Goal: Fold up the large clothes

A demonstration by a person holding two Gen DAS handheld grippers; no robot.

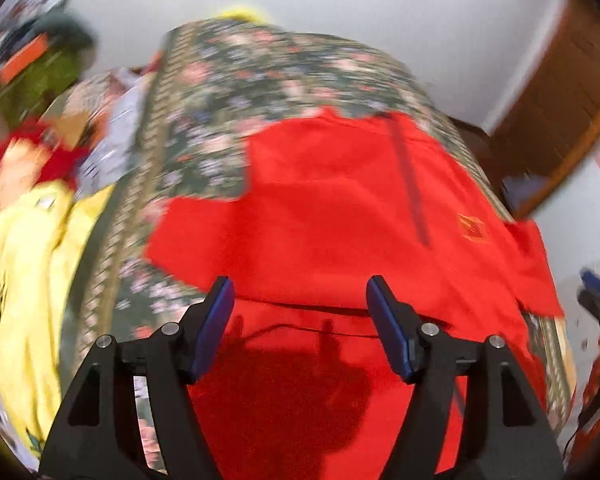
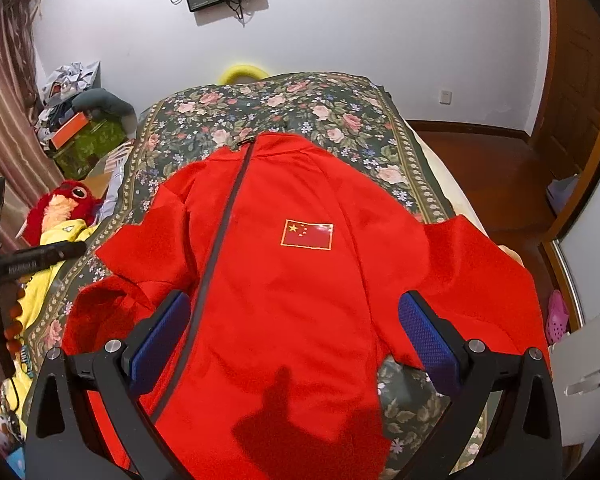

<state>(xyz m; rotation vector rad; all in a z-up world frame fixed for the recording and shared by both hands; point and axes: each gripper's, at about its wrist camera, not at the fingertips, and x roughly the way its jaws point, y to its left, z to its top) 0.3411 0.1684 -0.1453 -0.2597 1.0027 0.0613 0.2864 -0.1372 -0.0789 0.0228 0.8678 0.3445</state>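
Left tool (image 1: 300, 300) jaws apart, nothing between them, hanging over the near part of the red zip jacket (image 2: 300, 280); its view is blurred. Right tool (image 2: 294, 328) also wide open and empty, over the jacket's lower front. Jacket lies face up on the floral bedspread (image 2: 260, 108), collar toward 12 o'clock, flag patch (image 2: 307, 234) right of the dark zip (image 2: 220, 232), one sleeve out toward 3 o'clock, the other bunched near 9 o'clock. Judgement: the step in hand looks like taking hold for a first fold. Best to pinch a single edge, hem or sleeve cuff, not a wad; smooth the bunched sleeve first; keep both tools level so the crease runs straight along the zip. Yellow garment (image 2: 60, 240) at 9 o'clock should stay clear.
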